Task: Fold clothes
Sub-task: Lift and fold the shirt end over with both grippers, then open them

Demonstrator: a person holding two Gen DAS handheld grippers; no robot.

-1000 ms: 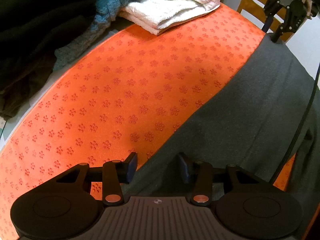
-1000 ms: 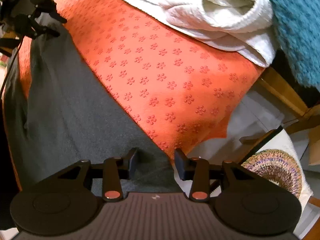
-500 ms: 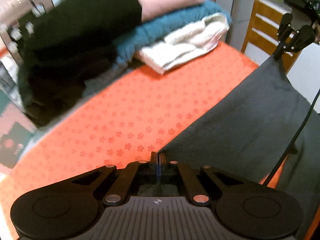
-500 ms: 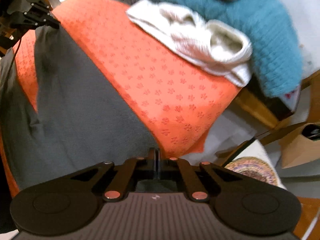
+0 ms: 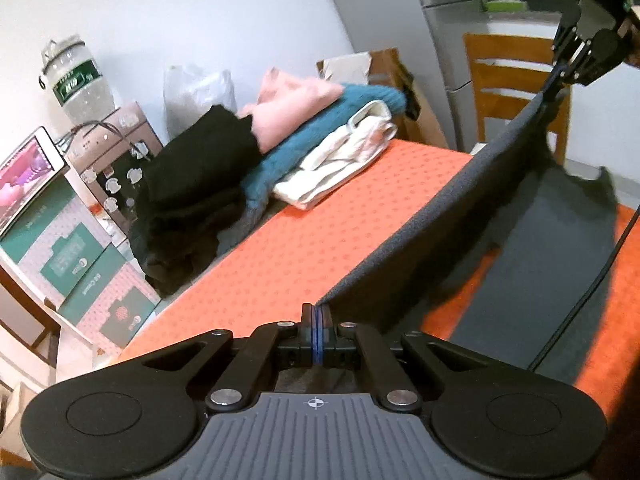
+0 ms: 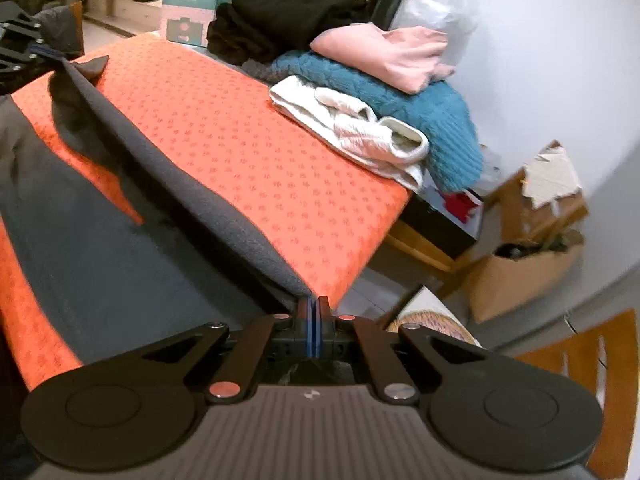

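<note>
A dark grey garment lies on the orange flower-patterned cloth of the table, its far edge lifted and pulled taut between both grippers. My left gripper is shut on one corner of that edge. My right gripper is shut on the other corner, and the grey garment hangs from the raised edge down to the table. Each gripper shows in the other's view: the right gripper at top right, the left gripper at top left.
A pile of folded clothes sits at the table's far side: black, pink, teal and white. A wooden chair stands beyond the table. Stacked boxes and a cardboard box stand on the floor.
Both grippers closed on the garment's far corners, then rose and tilted up, lifting that edge off the orange cloth into a taut line.
</note>
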